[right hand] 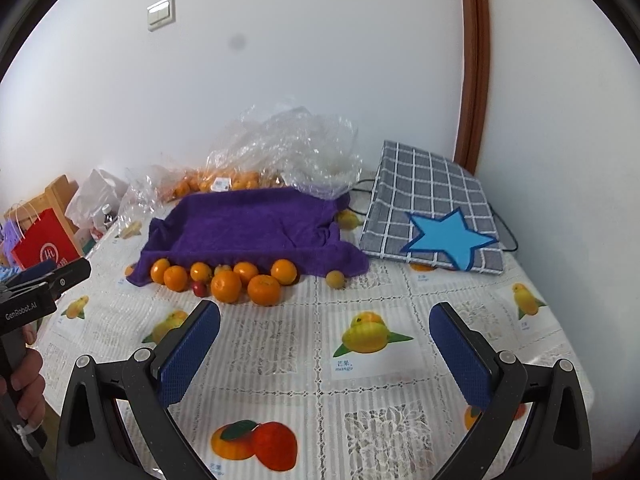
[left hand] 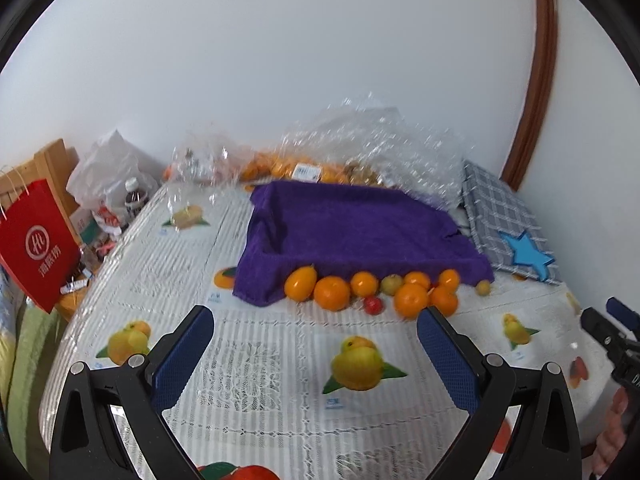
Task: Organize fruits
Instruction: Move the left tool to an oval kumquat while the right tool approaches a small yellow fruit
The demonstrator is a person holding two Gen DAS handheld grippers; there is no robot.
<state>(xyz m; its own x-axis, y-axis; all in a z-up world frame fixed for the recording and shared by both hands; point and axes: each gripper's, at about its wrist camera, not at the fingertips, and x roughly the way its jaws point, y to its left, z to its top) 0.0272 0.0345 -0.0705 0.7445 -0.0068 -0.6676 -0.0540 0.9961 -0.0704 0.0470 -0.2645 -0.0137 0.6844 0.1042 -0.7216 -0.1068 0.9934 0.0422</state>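
Note:
Several loose oranges lie in a row along the front of a box draped in a purple towel. A small red fruit and small yellow-green fruits lie among them. My left gripper is open and empty above the tablecloth, short of the fruit. My right gripper is open and empty, also short of the fruit. The left gripper also shows at the left edge of the right wrist view.
A fruit-print tablecloth covers the table. Clear plastic bags with more oranges sit behind the box by the wall. A grey checked bag with a blue star lies at right. A red paper bag stands at left.

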